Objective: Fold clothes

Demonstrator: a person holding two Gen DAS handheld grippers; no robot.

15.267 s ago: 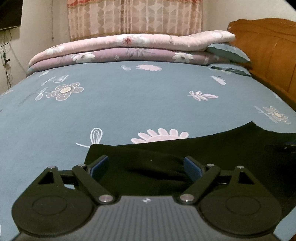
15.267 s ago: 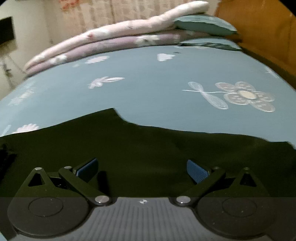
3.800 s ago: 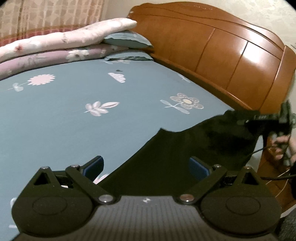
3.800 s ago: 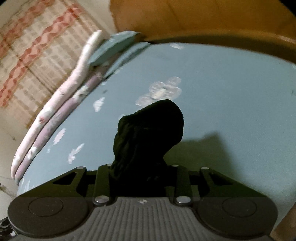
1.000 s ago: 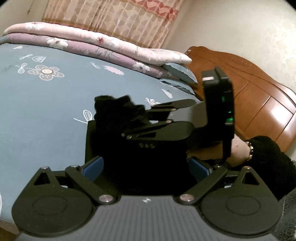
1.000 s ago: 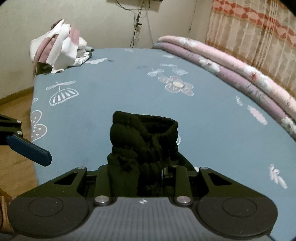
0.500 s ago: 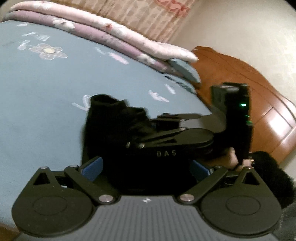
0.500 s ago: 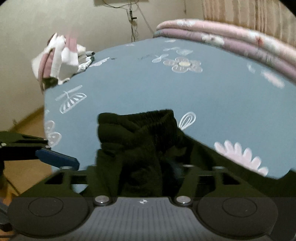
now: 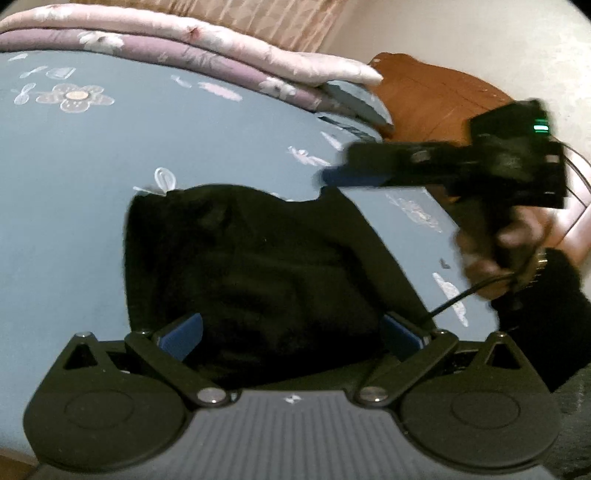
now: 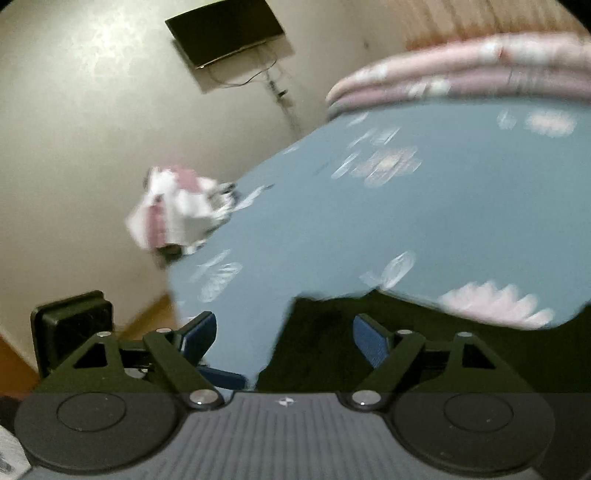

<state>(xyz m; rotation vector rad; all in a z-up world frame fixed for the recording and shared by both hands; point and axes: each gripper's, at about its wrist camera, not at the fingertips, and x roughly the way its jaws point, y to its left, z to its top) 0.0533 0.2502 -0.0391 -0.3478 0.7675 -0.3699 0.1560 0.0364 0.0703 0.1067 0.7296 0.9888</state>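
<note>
Left wrist view: the left gripper [image 9: 291, 332] hangs low over the near edge of the bed, its blue-padded fingers [image 9: 181, 334] spread wide with nothing between them but air above the black garment [image 9: 258, 266]. That garment lies folded into a rough block on the blue flowered bedsheet [image 9: 74, 184], filling the frame from the centre down to 6 o'clock, its bunched edge toward 11 o'clock. At 2 o'clock the right gripper [image 9: 343, 177] is off the cloth and raised above the sheet, blurred, held by a hand [image 9: 495, 240] with a dark sleeve [image 9: 546, 306] at 4 o'clock. A stack of pink and mauve quilts [image 9: 184, 40] runs along 12 o'clock, and a wooden headboard [image 9: 424, 96] sits at 1 o'clock. In the right wrist view, which is smeared by motion, the right gripper [image 10: 284, 339] has its fingers parted and empty; the black garment [image 10: 325, 339] shows at 5 o'clock, lying on the bedsheet [image 10: 443, 206]. A heap of white and pink clothes [image 10: 177, 210] rests at the bed's far corner at 10 o'clock, and a dark wall-mounted screen [image 10: 225, 29] hangs at 11 o'clock.
</note>
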